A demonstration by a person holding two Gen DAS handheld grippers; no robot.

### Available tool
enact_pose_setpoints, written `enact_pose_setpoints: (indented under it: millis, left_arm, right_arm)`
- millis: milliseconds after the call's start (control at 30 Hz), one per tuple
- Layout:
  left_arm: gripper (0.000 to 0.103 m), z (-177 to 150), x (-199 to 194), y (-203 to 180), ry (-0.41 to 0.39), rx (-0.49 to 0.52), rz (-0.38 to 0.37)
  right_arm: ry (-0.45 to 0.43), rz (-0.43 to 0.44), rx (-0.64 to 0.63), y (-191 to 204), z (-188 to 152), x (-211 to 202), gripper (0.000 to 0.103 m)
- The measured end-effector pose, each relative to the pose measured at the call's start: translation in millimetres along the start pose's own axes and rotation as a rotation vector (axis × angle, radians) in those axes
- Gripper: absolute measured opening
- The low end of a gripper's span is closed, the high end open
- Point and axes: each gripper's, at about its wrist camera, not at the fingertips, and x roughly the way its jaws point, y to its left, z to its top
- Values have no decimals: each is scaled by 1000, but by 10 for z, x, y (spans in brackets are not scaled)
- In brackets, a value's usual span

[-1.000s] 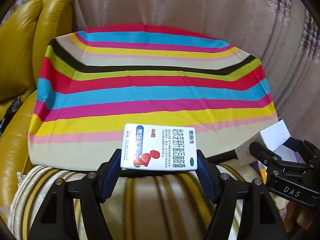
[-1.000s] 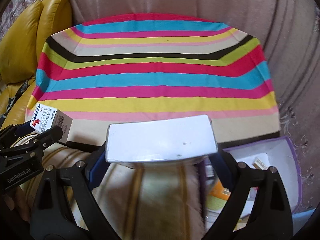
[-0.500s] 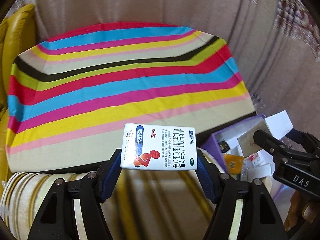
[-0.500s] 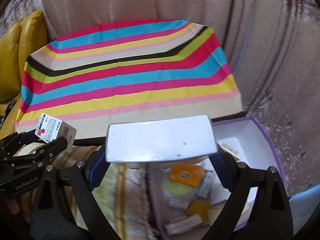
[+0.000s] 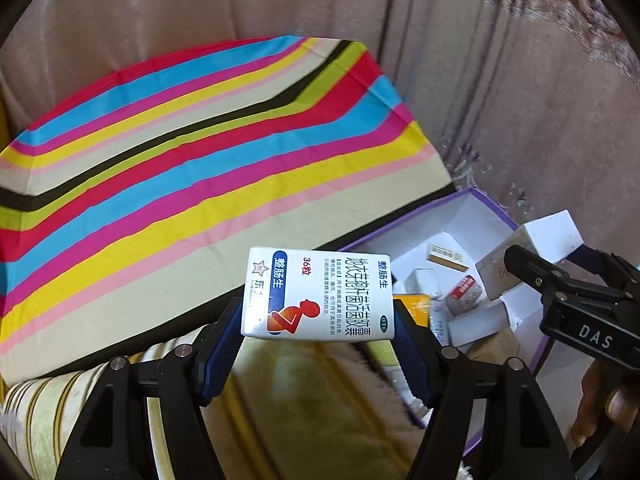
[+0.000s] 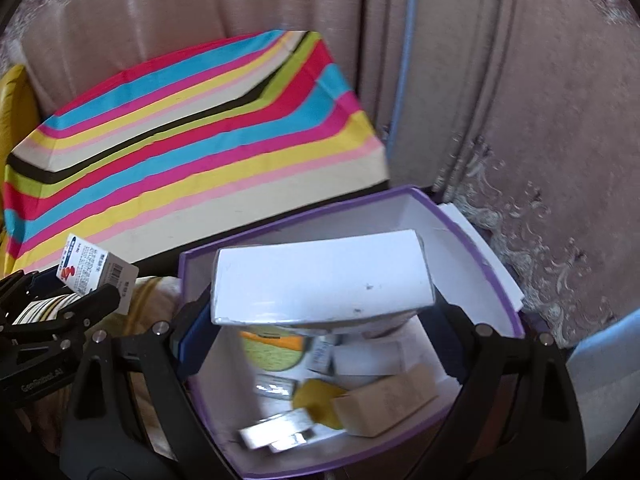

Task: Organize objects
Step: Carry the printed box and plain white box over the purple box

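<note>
My left gripper [image 5: 318, 332] is shut on a white medicine box [image 5: 318, 294] with blue and red print, held over a striped cushion just left of a purple-rimmed storage box [image 5: 476, 210]. The medicine box [image 6: 94, 270] and the left gripper [image 6: 60, 300] also show at the left edge of the right wrist view. My right gripper [image 6: 320, 316] is shut on a plain white box [image 6: 320, 282], which hangs above the open purple-rimmed storage box [image 6: 502, 280]. The right gripper [image 5: 560, 276] with its white box [image 5: 532, 250] appears at the right of the left wrist view.
Several small cartons [image 6: 384, 404] and packets lie inside the storage box. A surface covered in rainbow-striped cloth [image 5: 192, 168] stands behind, with beige curtains [image 5: 520, 100] beyond and to the right. A striped cushion [image 5: 320, 396] lies below the left gripper. A person's fingers [image 5: 600, 404] grasp the right gripper.
Both grippers swung to the right with their boxes still held. The purple-rimmed storage box came into view and now lies under the right gripper; the yellow sofa slid out on the left.
</note>
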Motion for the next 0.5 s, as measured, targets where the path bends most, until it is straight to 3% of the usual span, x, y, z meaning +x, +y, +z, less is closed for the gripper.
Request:
enact_pose_setpoints:
  millis: [500]
  left_arm:
    - [71,120,189,-374,17,35,-68]
  right_arm:
    - [26,-79,68,-489,-38,119,92]
